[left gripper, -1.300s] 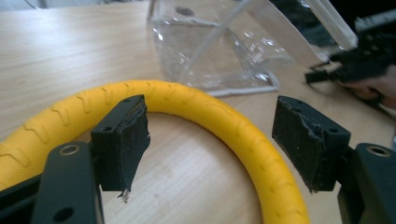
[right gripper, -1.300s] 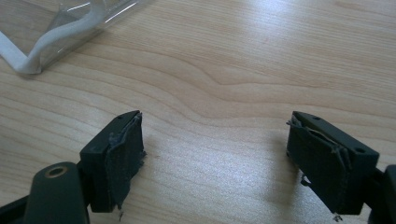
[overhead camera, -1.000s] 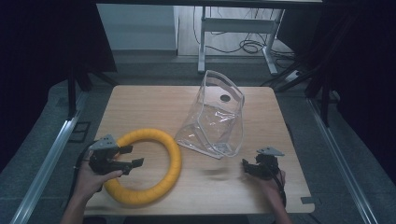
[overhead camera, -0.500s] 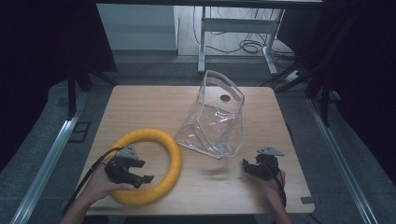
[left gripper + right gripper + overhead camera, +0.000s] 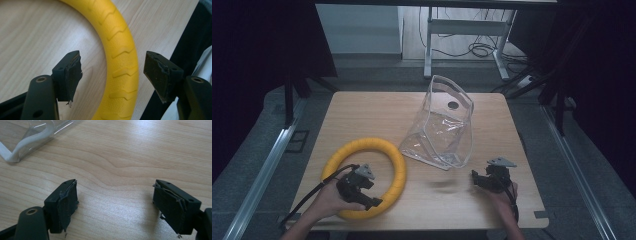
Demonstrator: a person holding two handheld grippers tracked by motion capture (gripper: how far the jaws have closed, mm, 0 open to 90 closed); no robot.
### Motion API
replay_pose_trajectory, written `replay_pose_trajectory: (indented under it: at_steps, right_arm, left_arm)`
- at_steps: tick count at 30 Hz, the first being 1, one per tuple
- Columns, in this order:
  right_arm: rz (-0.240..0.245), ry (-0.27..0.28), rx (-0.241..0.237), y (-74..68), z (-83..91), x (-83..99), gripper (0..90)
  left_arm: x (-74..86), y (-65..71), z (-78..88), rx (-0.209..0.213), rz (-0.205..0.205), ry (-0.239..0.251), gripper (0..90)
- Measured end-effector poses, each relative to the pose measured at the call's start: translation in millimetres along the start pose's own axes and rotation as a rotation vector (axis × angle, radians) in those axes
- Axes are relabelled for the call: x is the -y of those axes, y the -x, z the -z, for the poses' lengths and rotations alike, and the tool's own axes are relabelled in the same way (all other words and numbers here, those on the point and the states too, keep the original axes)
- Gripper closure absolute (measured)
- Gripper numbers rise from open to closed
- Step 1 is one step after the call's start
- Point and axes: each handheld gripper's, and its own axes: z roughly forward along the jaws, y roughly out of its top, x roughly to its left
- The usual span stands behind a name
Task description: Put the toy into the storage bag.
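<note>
A yellow ribbed ring (image 5: 398,167) lies flat on the near left of the wooden table (image 5: 362,110). My left gripper (image 5: 371,193) sits over the ring's near part. In the left gripper view its jaws straddle the ring's tube (image 5: 122,57) with gaps on both sides. The jaws have just been closing a little and the pads (image 5: 72,75) do not press on the ring. My right gripper (image 5: 477,180) rests low on the near right of the table, open, with bare wood between its pads (image 5: 66,202). A clear plastic bag (image 5: 444,125) stands mid-table.
The bag's white-trimmed corner (image 5: 15,155) lies just ahead and left of the right gripper. The table's near edge (image 5: 180,42) runs close beside the ring. A cable (image 5: 307,202) trails from the left gripper off the front edge. Metal rails flank the table.
My left gripper has moved rightward from outside the ring's left side to over its near part, sinking slightly, its jaws a bit narrower. The right gripper, ring and bag have stayed put.
</note>
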Motion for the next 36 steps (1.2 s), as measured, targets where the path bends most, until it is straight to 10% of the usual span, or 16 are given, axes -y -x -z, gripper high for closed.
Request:
replay_pose_trajectory:
  at_steps: [16,36]
  right_arm:
    - [-0.001,0.0,0.001,0.0,0.1,0.2,20.3]
    - [-0.001,0.0,0.001,0.0,0.1,0.2,20.4]
  left_arm:
    - [-1.8,1.1,-11.6,0.009,0.004,-0.061,29.4]
    - [-9.6,10.0,-46.2,-0.027,0.019,-0.249,34.8]
